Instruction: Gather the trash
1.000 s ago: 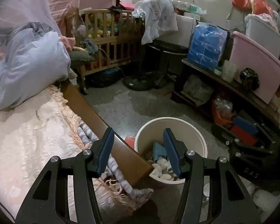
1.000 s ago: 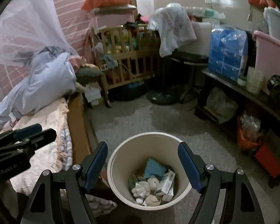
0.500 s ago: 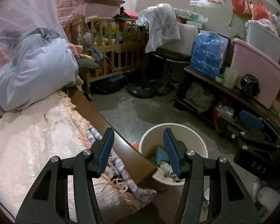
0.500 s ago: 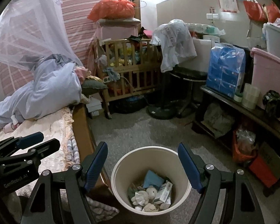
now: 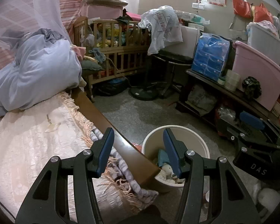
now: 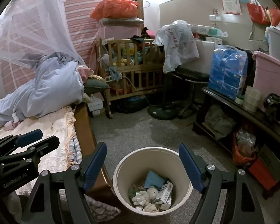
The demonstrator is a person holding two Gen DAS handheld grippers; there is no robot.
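Trash [image 6: 152, 193], meaning crumpled tissues, a small carton and a blue scrap, lies in the cream bin [image 6: 121, 169] on the floor. In the right wrist view the bin sits just below and between the fingers of our right claw [image 6: 142, 165], whose jaws are spread with nothing between them. Our left claw [image 6: 30, 141] shows far to its left, over the bed [image 6: 54, 127].

In the left wrist view our left claw [image 5: 139, 149] is half spread and empty; the bin [image 5: 196, 136] lies just beyond its right finger, past the bed's wooden rail [image 5: 106, 121]. We judge a drop is finished; next we must find another scrap, and a small pale bit [image 5: 52, 127] on the bedspread, ahead and left of this claw, may be one.
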